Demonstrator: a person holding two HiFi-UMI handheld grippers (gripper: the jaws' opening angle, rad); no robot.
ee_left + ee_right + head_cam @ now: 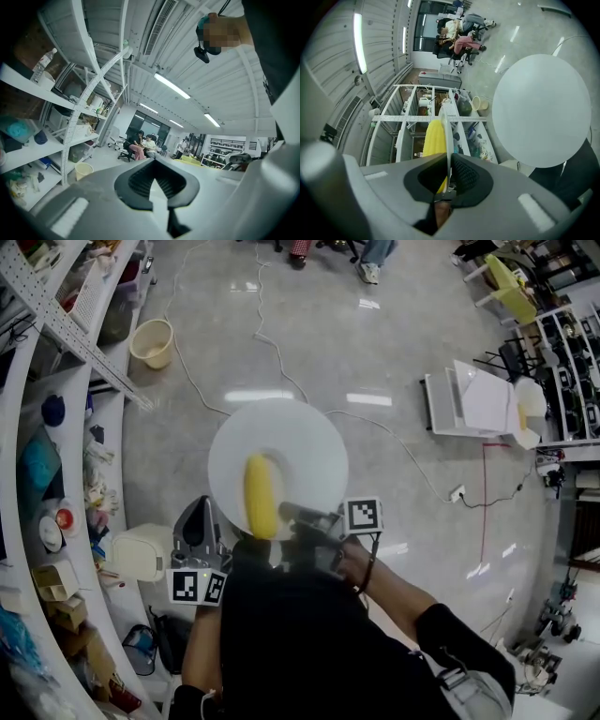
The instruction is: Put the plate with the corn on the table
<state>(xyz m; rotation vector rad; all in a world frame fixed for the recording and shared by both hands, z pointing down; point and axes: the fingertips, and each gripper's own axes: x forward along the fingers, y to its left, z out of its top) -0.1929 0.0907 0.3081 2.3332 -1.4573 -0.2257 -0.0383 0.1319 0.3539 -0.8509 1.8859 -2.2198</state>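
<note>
A white plate (300,446) with a yellow corn cob (261,495) lying on it is held level in front of the person, above the floor. My right gripper (286,514) is shut on the plate's near rim. In the right gripper view the plate (445,126) runs edge-on between the jaws, with the corn (433,138) on its left side. A round white tabletop (541,110) lies below and ahead of the plate. In the head view I cannot tell the table apart from the plate. My left gripper (199,512) points forward beside the plate, shut (152,176) with nothing in it.
Curved white shelves (56,521) crowded with items run along the left. A beige bucket (152,341) stands on the floor by them, and a white cable (281,362) trails across it. A white folded stand (478,404) stands at the right. Seated people (459,33) are far off.
</note>
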